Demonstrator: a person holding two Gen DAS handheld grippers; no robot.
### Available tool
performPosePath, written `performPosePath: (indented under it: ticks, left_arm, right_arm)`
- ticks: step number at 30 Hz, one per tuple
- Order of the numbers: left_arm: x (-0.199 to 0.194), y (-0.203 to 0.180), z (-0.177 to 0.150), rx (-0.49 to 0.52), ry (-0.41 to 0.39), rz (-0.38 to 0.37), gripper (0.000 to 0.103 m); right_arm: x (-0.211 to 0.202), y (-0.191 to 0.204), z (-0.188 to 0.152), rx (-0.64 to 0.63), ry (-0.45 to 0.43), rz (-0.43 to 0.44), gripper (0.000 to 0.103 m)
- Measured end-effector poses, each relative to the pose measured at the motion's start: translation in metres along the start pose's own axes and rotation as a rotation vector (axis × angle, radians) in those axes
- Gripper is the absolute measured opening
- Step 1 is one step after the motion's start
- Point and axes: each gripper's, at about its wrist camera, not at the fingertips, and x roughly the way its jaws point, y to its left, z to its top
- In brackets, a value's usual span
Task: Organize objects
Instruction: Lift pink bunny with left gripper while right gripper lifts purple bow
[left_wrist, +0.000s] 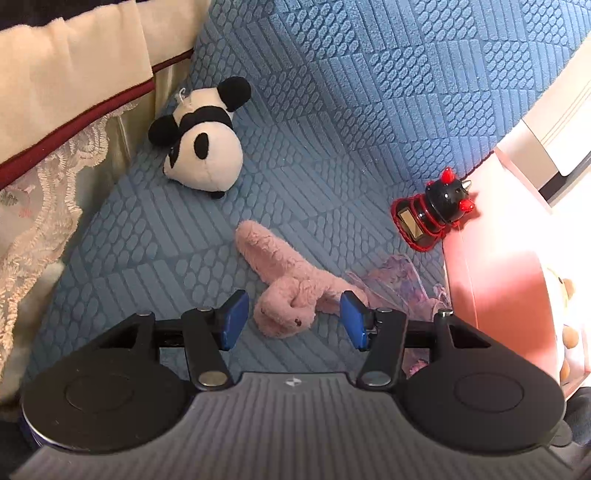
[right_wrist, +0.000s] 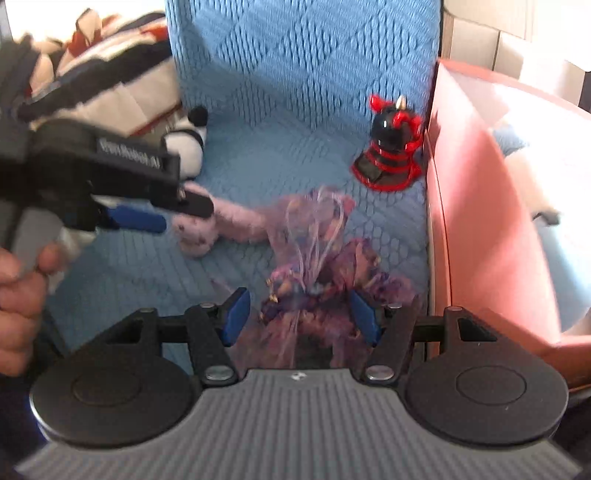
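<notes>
On the blue textured cover, a pink plush (left_wrist: 284, 291) lies with its head between the blue pads of my left gripper (left_wrist: 293, 321), which is open and does not press on it. A purple gauze bag (right_wrist: 314, 288) sits between the pads of my right gripper (right_wrist: 300, 319), also open; the picture is blurred there. In the right wrist view the left gripper (right_wrist: 184, 216) hangs over the pink plush (right_wrist: 221, 221), with a hand (right_wrist: 18, 288) holding it. A panda plush (left_wrist: 201, 140) lies far left. A black and red toy (left_wrist: 432, 214) stands by the pink box.
A pink box (right_wrist: 480, 221) stands along the right edge with a pale plush (right_wrist: 535, 192) inside. Cream bedding with a dark red stripe and lace (left_wrist: 74, 92) crowds the left side. The blue cover (left_wrist: 369, 92) rises as a backrest behind the toys.
</notes>
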Motion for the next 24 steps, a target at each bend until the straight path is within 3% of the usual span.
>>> performPosePath:
  ticks: [10,13,15,24]
  left_arm:
    - [0.004,-0.003,-0.001,0.016,0.01,-0.005,0.061]
    - [0.007,-0.004,-0.001,0.023,0.025,-0.005,0.061]
    - [0.009,-0.005,-0.001,0.033,0.033,0.0,0.061]
    - [0.017,-0.01,-0.003,0.089,0.036,0.034,0.058]
  right_arm:
    - [0.018,0.009,-0.011,-0.061,0.048,-0.041,0.06]
    - [0.016,0.008,-0.011,-0.053,0.041,-0.023,0.046]
    - [0.015,0.008,-0.01,-0.046,0.04,-0.02,0.03]
    - [0.009,-0.002,-0.005,0.005,0.029,-0.084,0.025]
